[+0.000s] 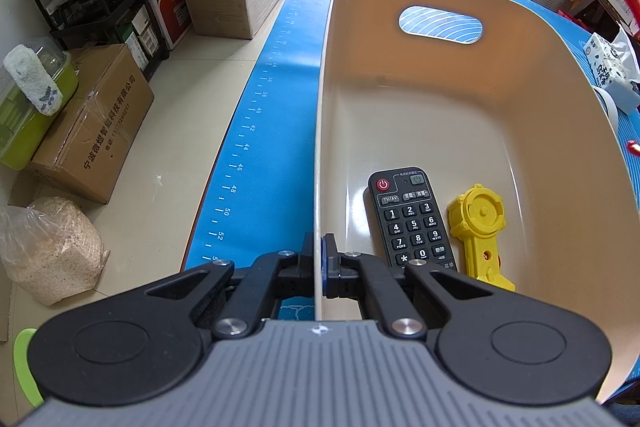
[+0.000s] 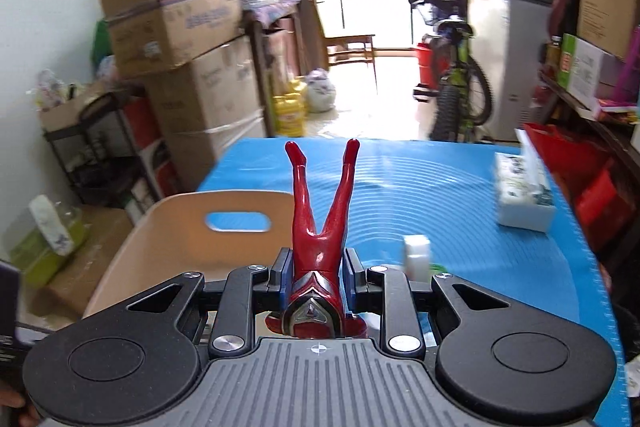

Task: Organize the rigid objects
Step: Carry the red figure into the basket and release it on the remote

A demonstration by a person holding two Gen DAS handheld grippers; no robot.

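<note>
Already the beige bin [image 1: 520, 99] holds a remote [image 1: 412, 223] and a yellow toy [image 1: 478, 227]. One left tool [image 1: 319, 269] pinches the bin's rim; the right tool [image 2: 316, 275] grips a red figure [image 2: 320, 211] above the desk [image 2: 480, 267], apparently next in. A white block [image 2: 417, 253] remains outside.

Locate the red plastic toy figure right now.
In the right wrist view, the red plastic toy figure is clamped in the right gripper, legs pointing up, above the blue mat, with the beige plastic bin to its left.
</note>
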